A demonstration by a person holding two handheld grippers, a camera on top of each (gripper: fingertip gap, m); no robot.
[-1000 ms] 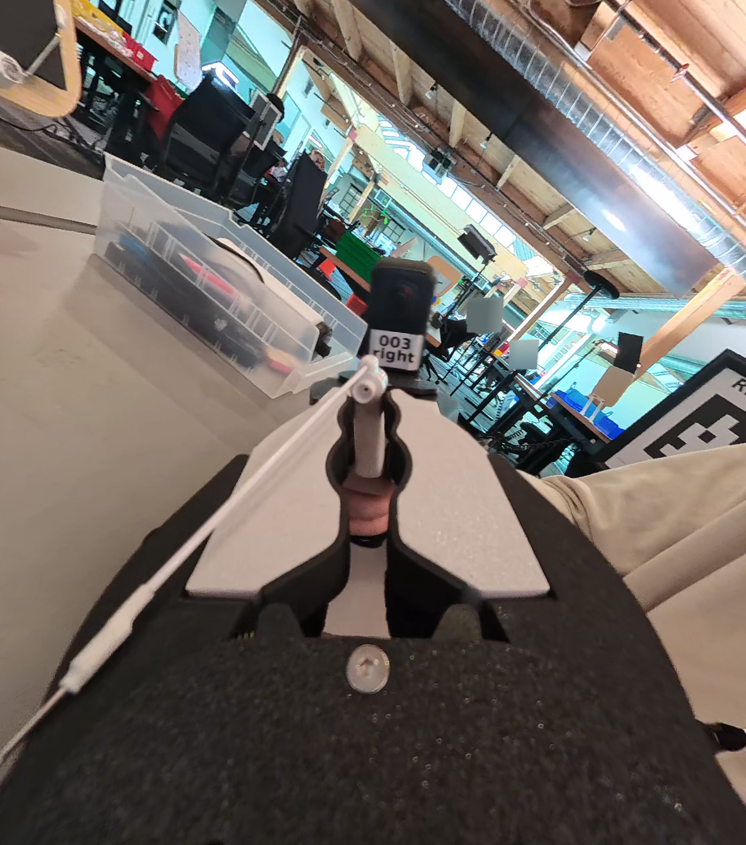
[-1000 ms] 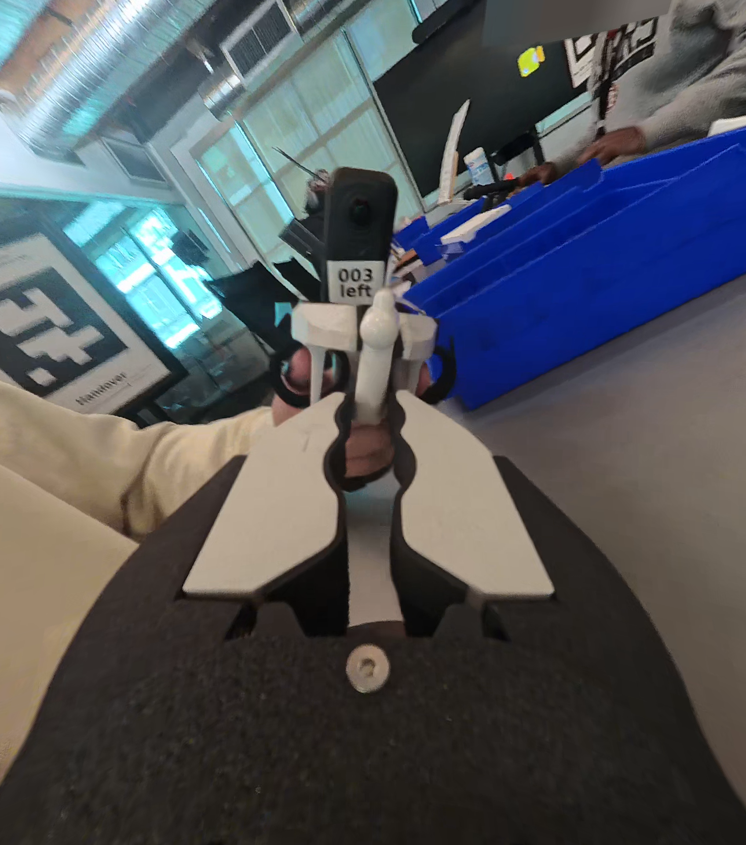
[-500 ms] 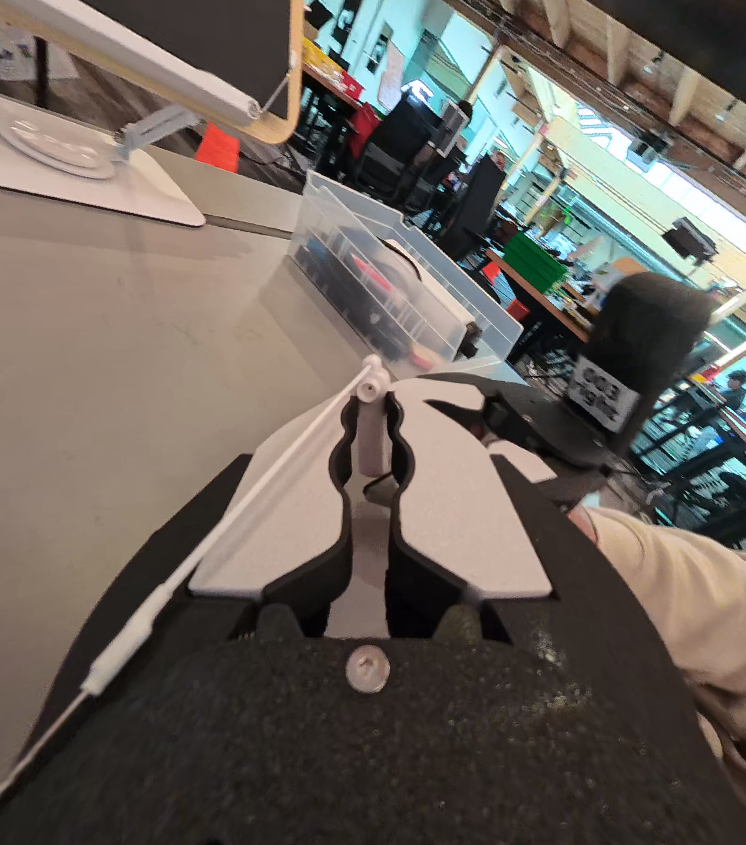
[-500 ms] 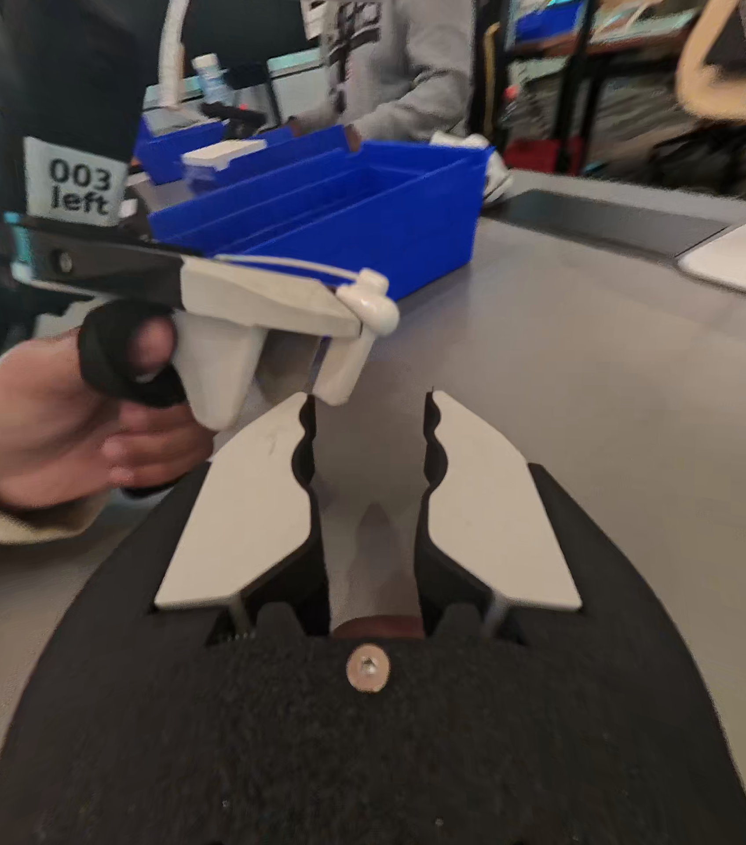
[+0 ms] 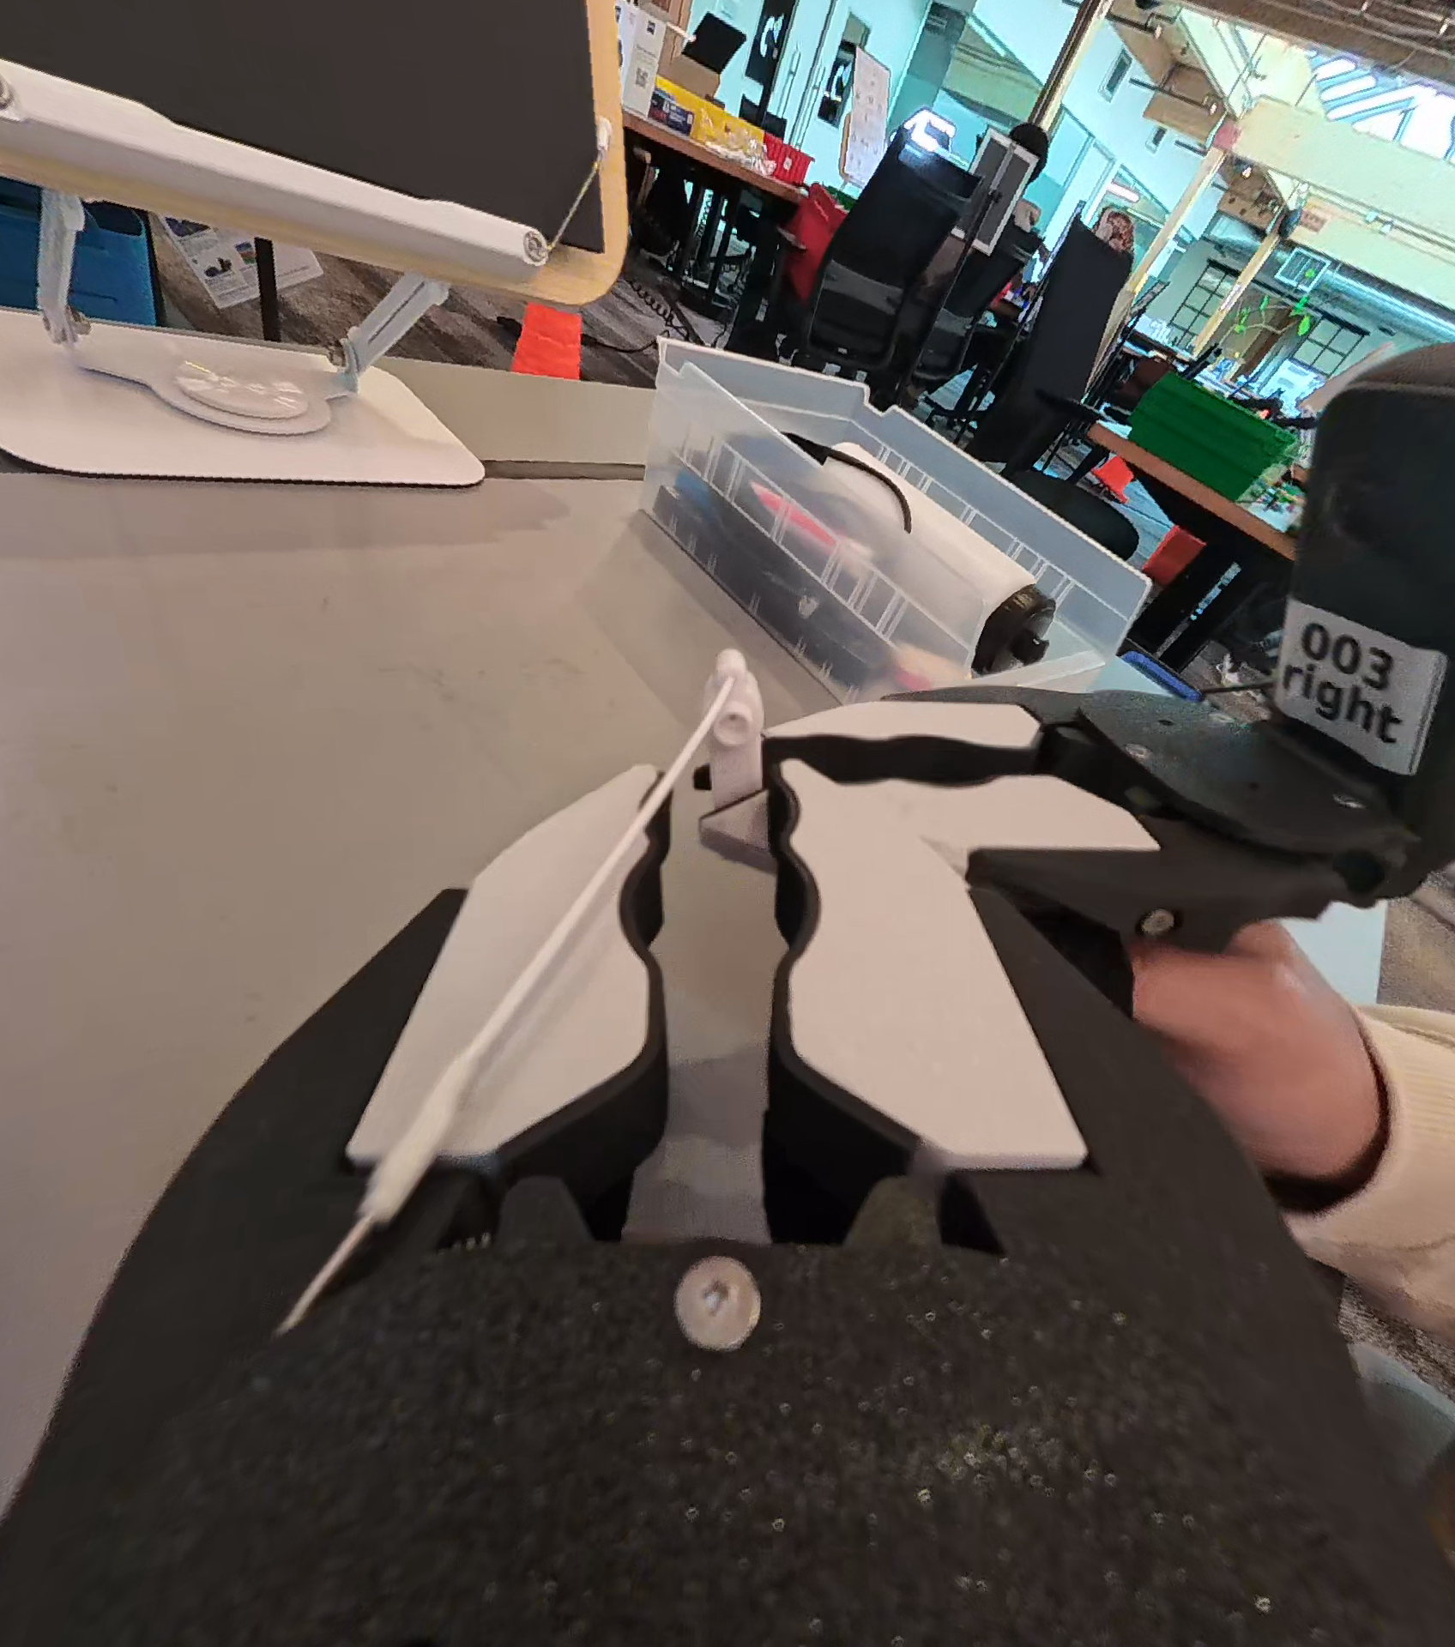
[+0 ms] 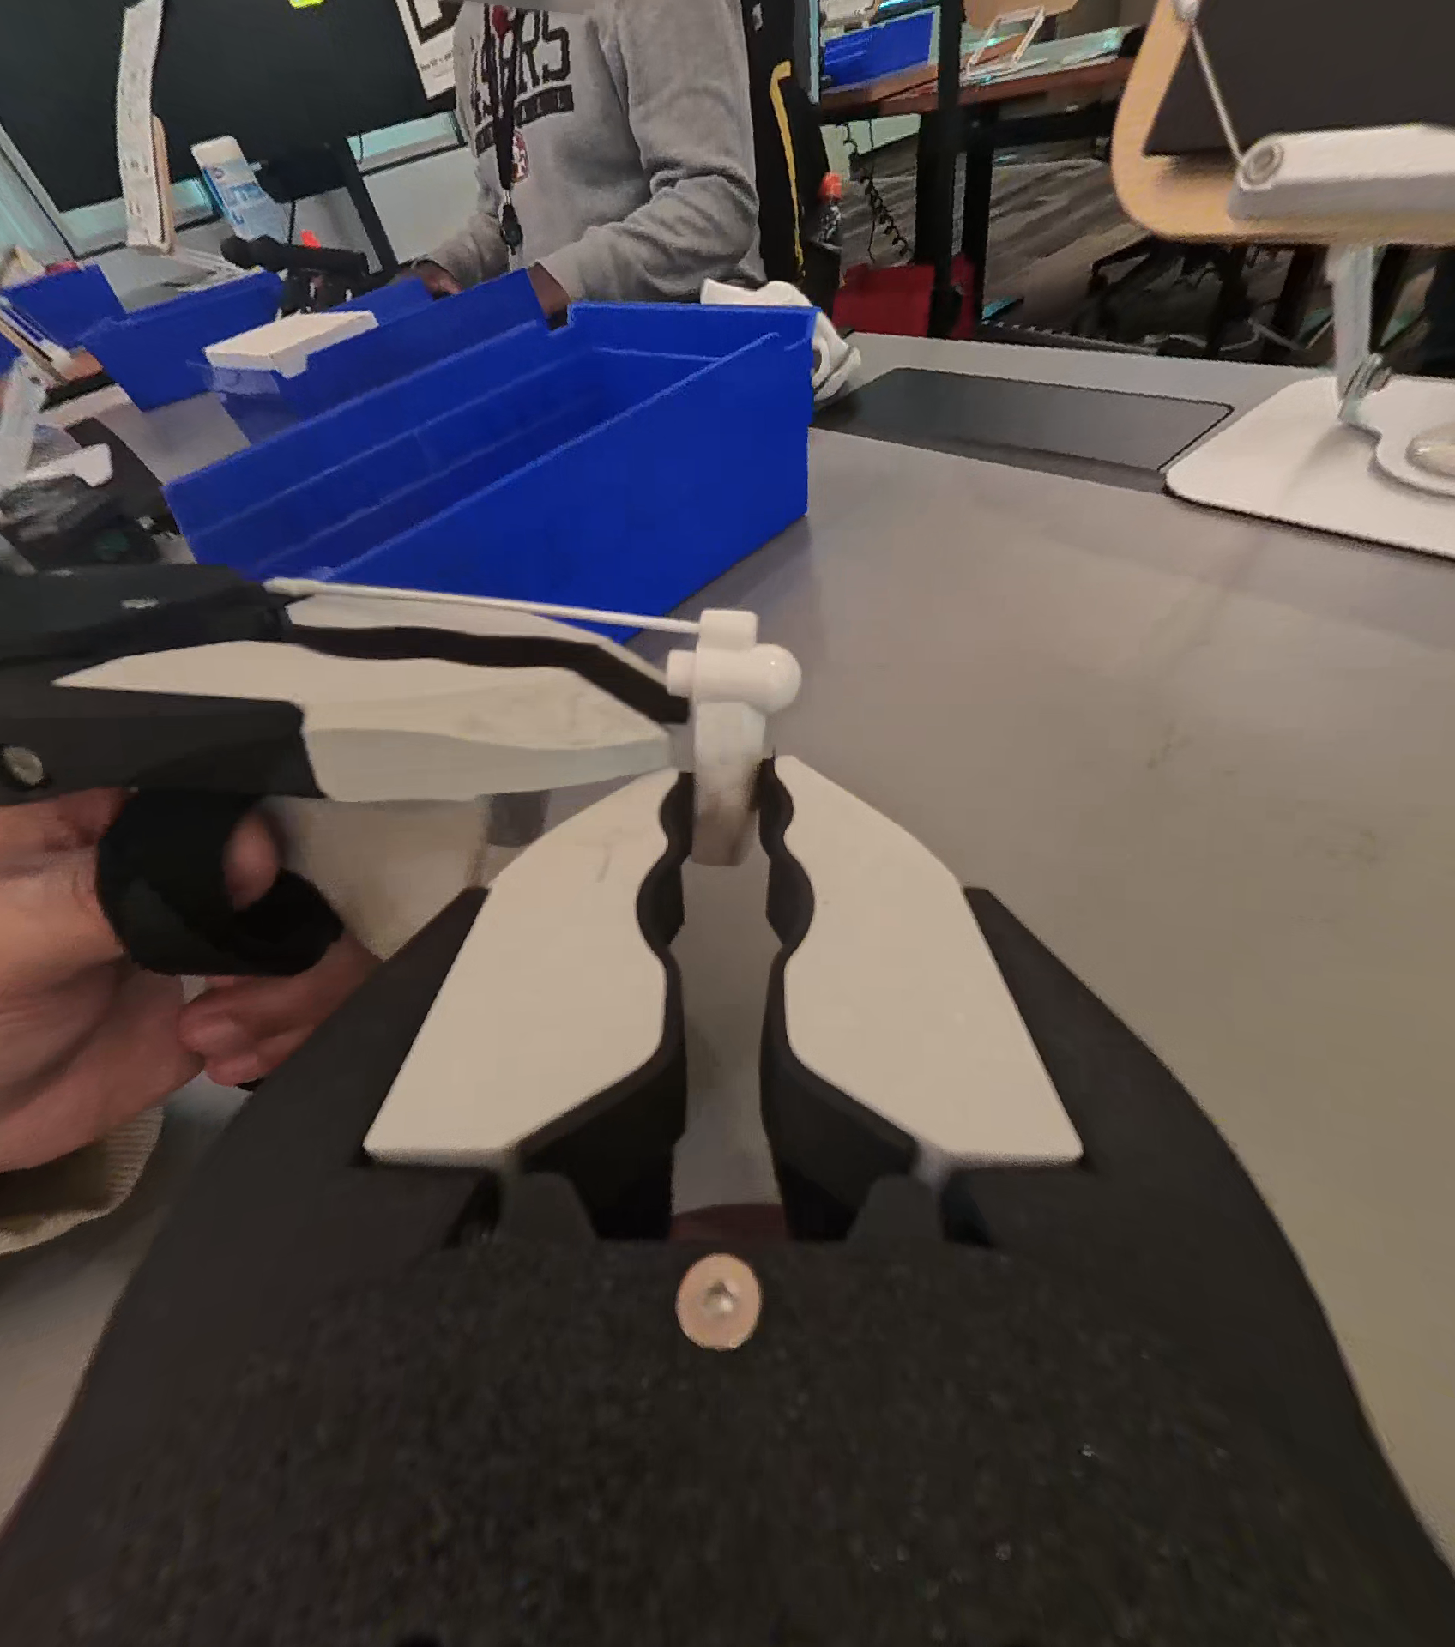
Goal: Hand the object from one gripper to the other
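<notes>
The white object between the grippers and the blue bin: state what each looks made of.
White object: probably moulded or printed plastic, matte white with rounded knobs and a thin white cord; both the left gripper and right gripper pinch it. Blue bin: rigid plastic, evenly coloured thin walls with a slight sheen.

A: What sat between the right gripper (image 6: 722, 807) tips?
B: A small white object (image 6: 728, 713), pinched at twelve o'clock; the left gripper (image 6: 670, 713) reached in from nine o'clock, clamped on it too.
A: Behind them?
B: A blue bin (image 6: 546, 499) at eleven o'clock on the grey table (image 6: 1152, 713).
</notes>
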